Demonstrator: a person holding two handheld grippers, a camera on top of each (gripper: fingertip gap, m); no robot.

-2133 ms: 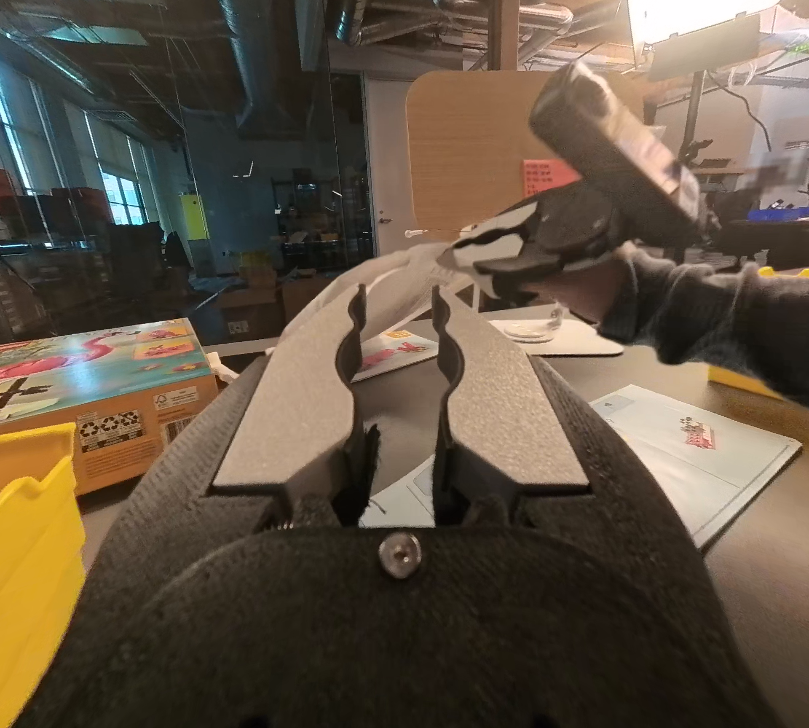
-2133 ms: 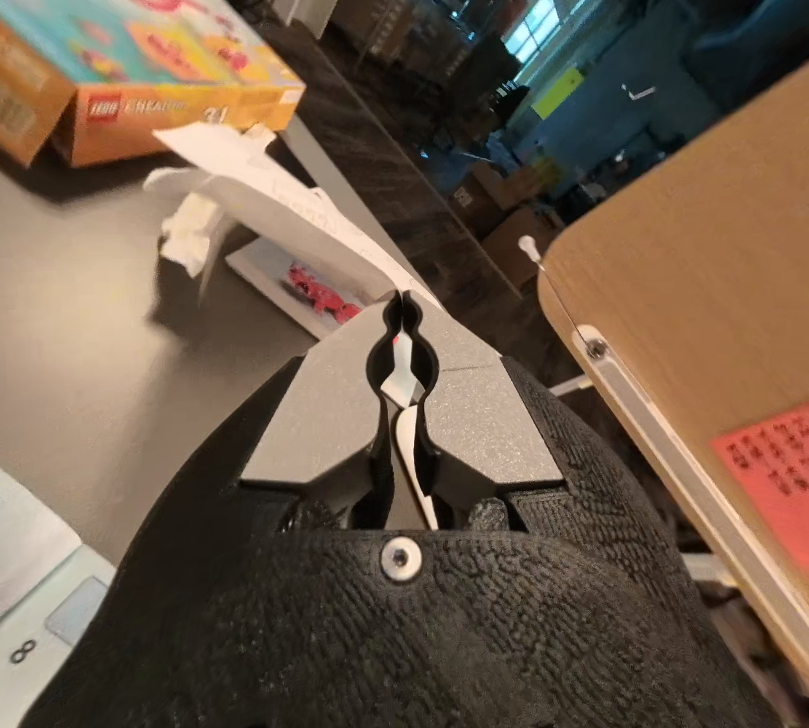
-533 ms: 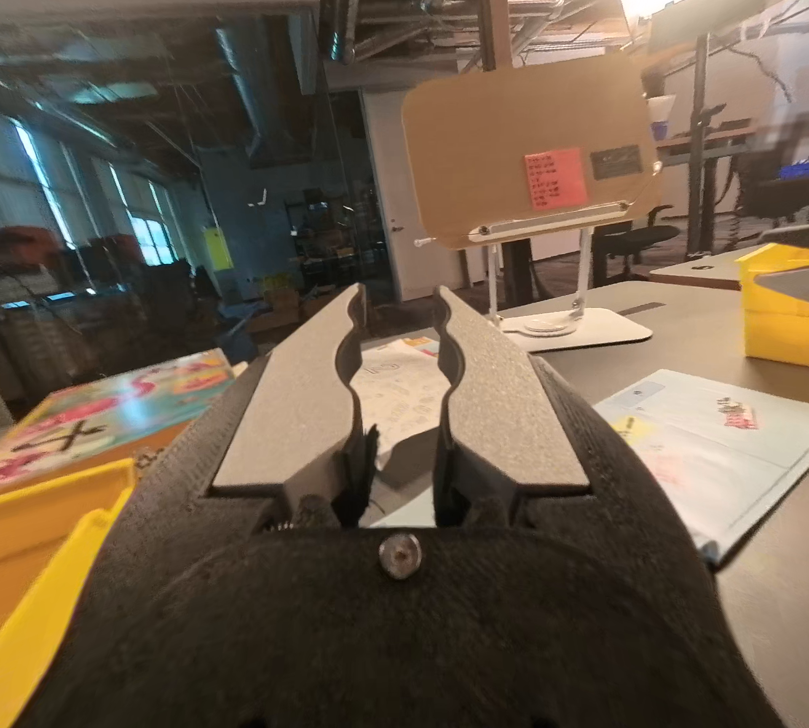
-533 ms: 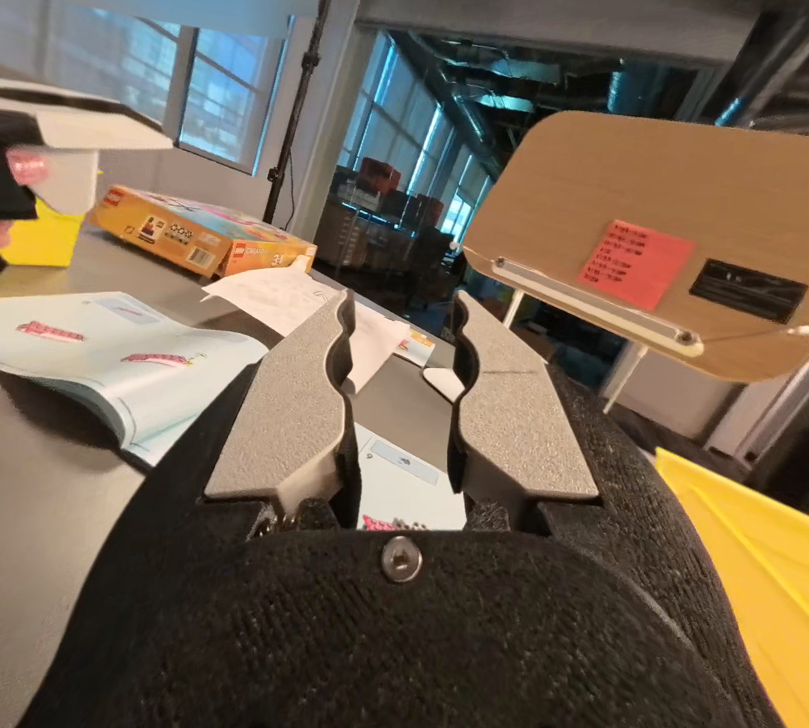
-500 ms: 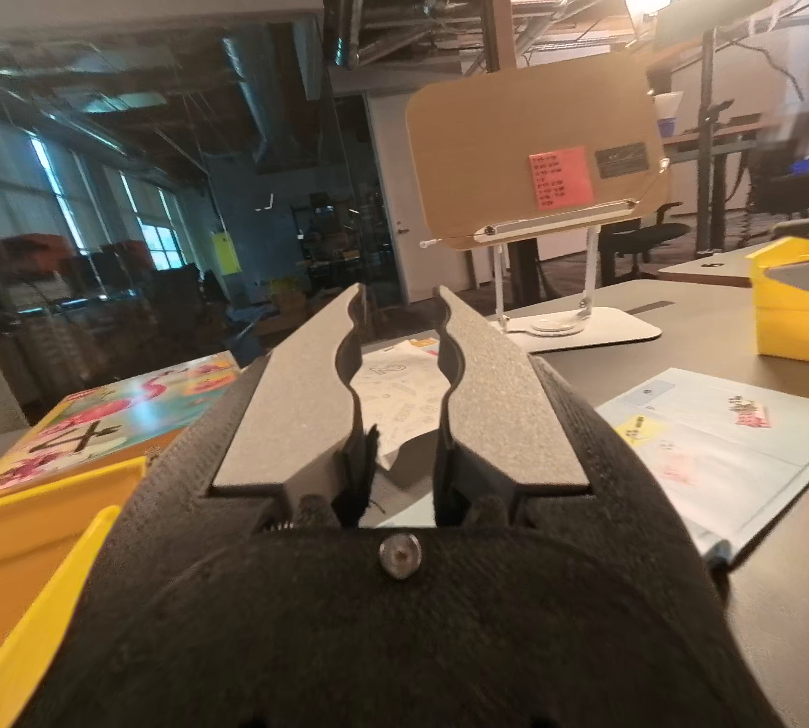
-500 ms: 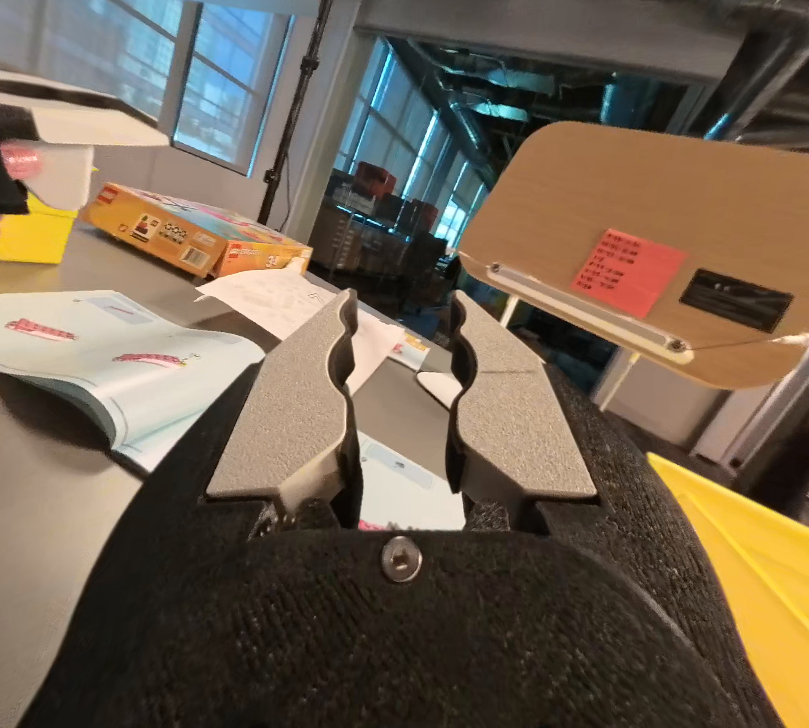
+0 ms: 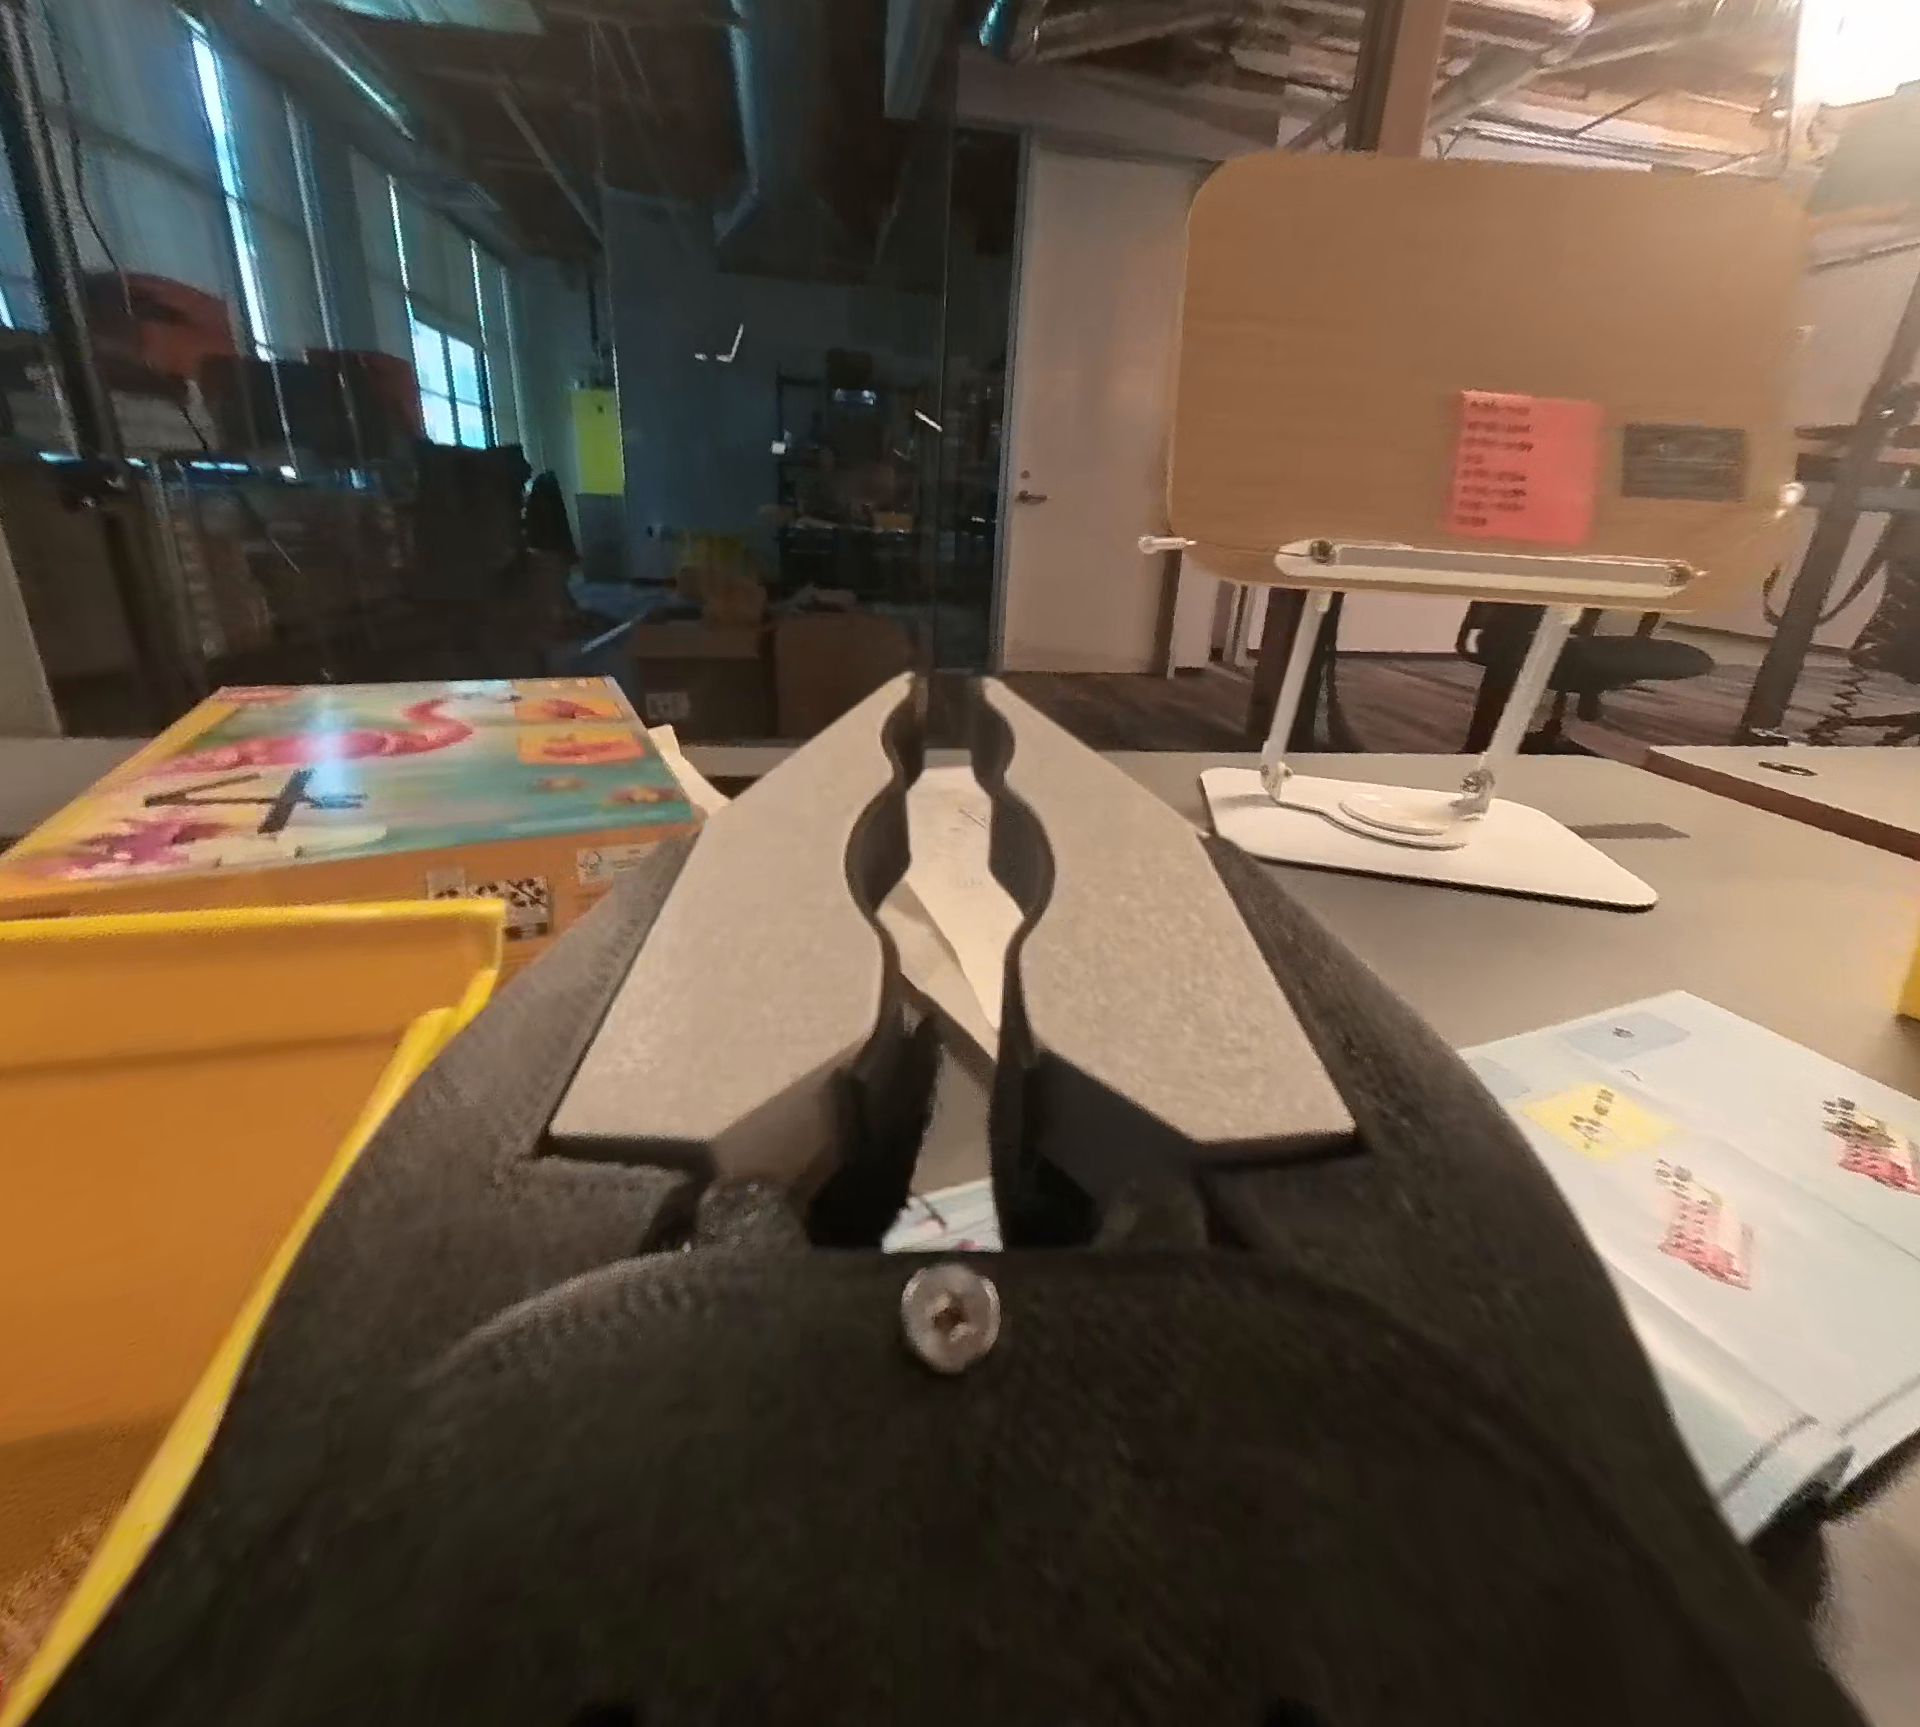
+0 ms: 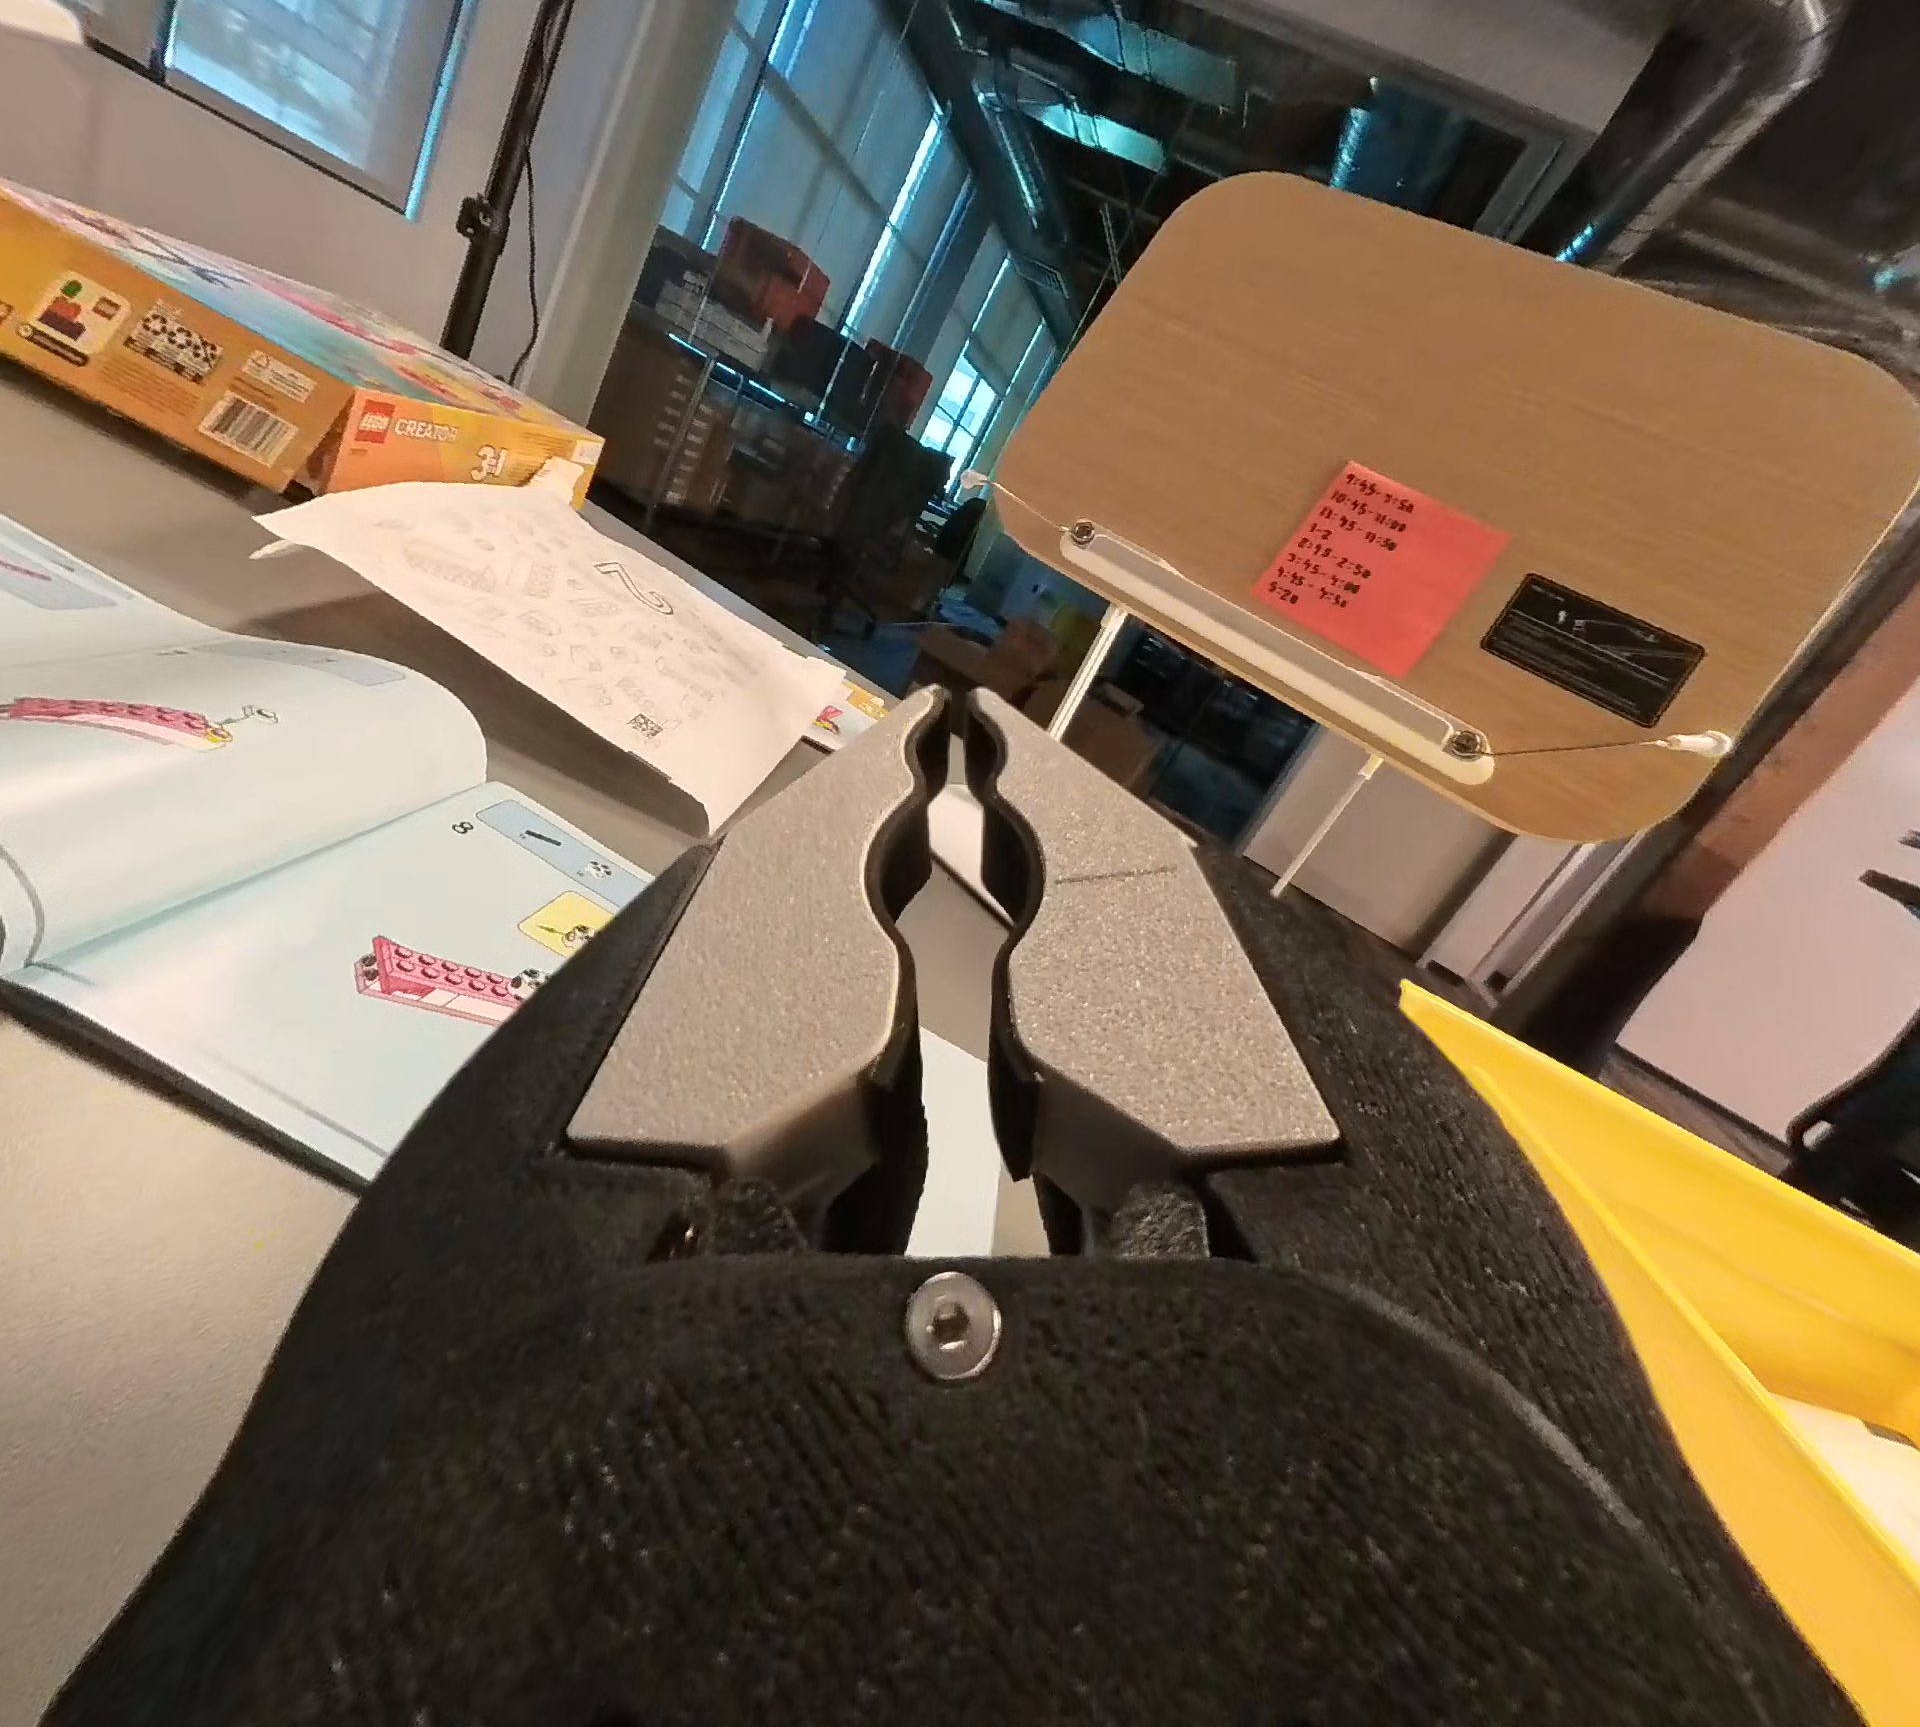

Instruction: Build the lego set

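Two hand-held grippers hover low over a grey tabletop (image 7: pixel 1714 929) in an open workshop, and neither one holds anything.

The left gripper (image 7: pixel 948 690) has its two grey fingers drawn close, with a narrow gap left between the tips. Nothing sits in that gap. Through it shows a white printed sheet (image 7: pixel 951 846) lying on the tabletop beyond, not touched by the fingers. Just to this gripper's left stands a yellow bin (image 7: pixel 208 1106), very near its black body. Behind the bin lies a colourful toy box (image 7: pixel 343 773), flat on the tabletop. To the right lies an open pale blue instruction booklet (image 7: pixel 1714 1262).

The right gripper (image 8: pixel 956 703) is all but closed: its fingertips stand a sliver apart, with only air between them. From its side, the white sheet lies ahead and to the left, one edge lifted off the tabletop. The booklet lies nearer, also on the left, open at pages with pink brick drawings. A second yellow bin (image 8: pixel 1662 1262) sits close against this gripper's right side.

Beyond both grippers, at the far edge of the tabletop, a wooden book stand (image 7: pixel 1455 389) rises on thin white legs from a white base (image 7: pixel 1403 836). Its board is bare apart from a red sticky note (image 8: pixel 1377 565) and a small dark plate. The booklet and the sheet both lie on the tabletop, well apart from the stand's ledge.
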